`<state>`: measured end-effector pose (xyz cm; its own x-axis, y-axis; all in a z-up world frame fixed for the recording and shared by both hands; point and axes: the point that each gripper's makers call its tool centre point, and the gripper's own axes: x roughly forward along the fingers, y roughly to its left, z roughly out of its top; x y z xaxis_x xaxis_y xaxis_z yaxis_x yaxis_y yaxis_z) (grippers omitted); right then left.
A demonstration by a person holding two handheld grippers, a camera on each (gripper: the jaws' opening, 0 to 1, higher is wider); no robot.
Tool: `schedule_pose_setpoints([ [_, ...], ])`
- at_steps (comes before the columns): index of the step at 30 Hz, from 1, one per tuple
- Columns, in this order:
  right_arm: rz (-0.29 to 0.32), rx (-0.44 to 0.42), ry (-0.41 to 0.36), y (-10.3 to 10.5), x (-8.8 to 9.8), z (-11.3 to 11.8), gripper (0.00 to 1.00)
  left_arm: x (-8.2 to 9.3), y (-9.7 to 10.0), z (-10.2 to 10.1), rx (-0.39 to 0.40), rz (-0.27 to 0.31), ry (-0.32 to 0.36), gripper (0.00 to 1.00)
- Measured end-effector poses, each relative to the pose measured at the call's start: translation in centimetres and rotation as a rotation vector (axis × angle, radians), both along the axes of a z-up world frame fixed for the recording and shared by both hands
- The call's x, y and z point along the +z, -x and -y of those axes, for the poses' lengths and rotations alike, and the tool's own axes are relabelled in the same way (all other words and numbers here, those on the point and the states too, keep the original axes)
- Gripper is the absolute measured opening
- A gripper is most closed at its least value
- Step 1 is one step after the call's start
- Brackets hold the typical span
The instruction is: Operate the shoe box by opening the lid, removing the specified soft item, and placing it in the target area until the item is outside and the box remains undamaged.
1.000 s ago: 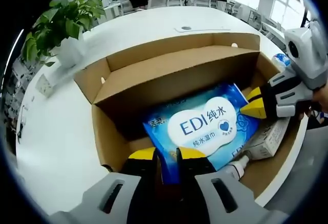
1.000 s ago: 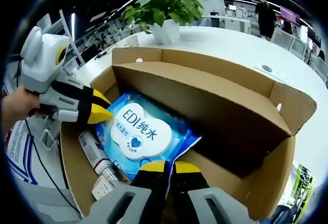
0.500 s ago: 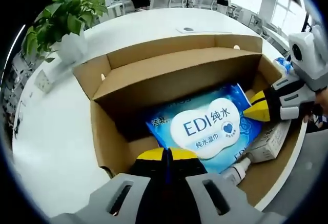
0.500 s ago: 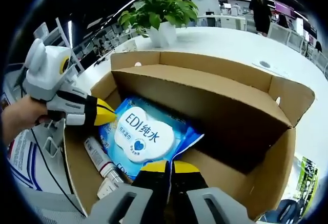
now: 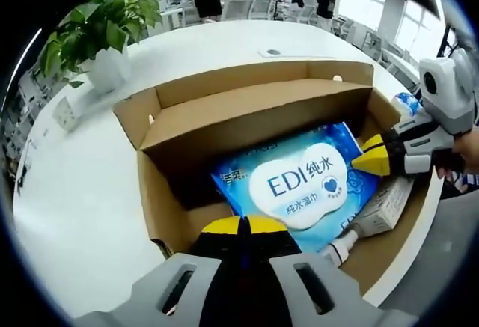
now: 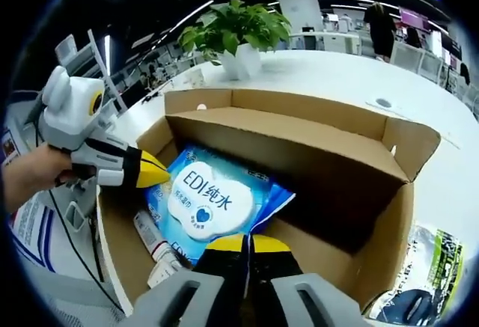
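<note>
An open cardboard box (image 5: 161,207) (image 6: 389,215) sits on a white table, its lid flap folded inward. Inside lies a blue pack of wet wipes (image 5: 299,185) (image 6: 206,196) with a white "EDI" label. My left gripper (image 5: 243,226) is shut on the pack's near edge. It enters the right gripper view from the left, as the left gripper (image 6: 153,171). My right gripper (image 6: 247,243) is shut on the pack's corner, and in the left gripper view this right gripper (image 5: 372,161) reaches in from the right. A hand (image 6: 30,177) holds the left gripper.
A white tube (image 5: 340,248) (image 6: 153,237) and a small white carton (image 5: 389,207) (image 6: 165,271) lie in the box beside the pack. A potted plant (image 5: 105,20) (image 6: 236,20) stands on the table behind the box. A dark packet (image 6: 419,297) lies outside it.
The left gripper's jaws, apart around the pack's edge a second ago, have closed on it. The right gripper has stayed shut at the pack's corner. The views shifted slightly.
</note>
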<state>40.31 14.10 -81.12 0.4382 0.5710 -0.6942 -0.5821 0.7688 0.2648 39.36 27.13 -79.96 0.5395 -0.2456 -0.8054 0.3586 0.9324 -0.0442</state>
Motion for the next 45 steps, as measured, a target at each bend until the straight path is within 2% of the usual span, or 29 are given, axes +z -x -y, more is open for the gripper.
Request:
schedule_pose_setpoints([
  [12, 0.097, -0.005, -0.033, -0.3, 2.2, -0.1, 0.00, 2.1, 0.2, -0.2, 0.012, 0.098, 0.015, 0.00],
  [29, 0.122, -0.020, -0.079, -0.3, 4.6, 0.4, 0.00, 5.0, 0.4, -0.1, 0.034, 0.152, 0.039, 0.00],
  [45, 0.127, -0.024, -0.113, 0.4, 7.9, 1.2, 0.00, 8.2, 1.4, 0.7, 0.047, 0.176, 0.054, 0.00],
])
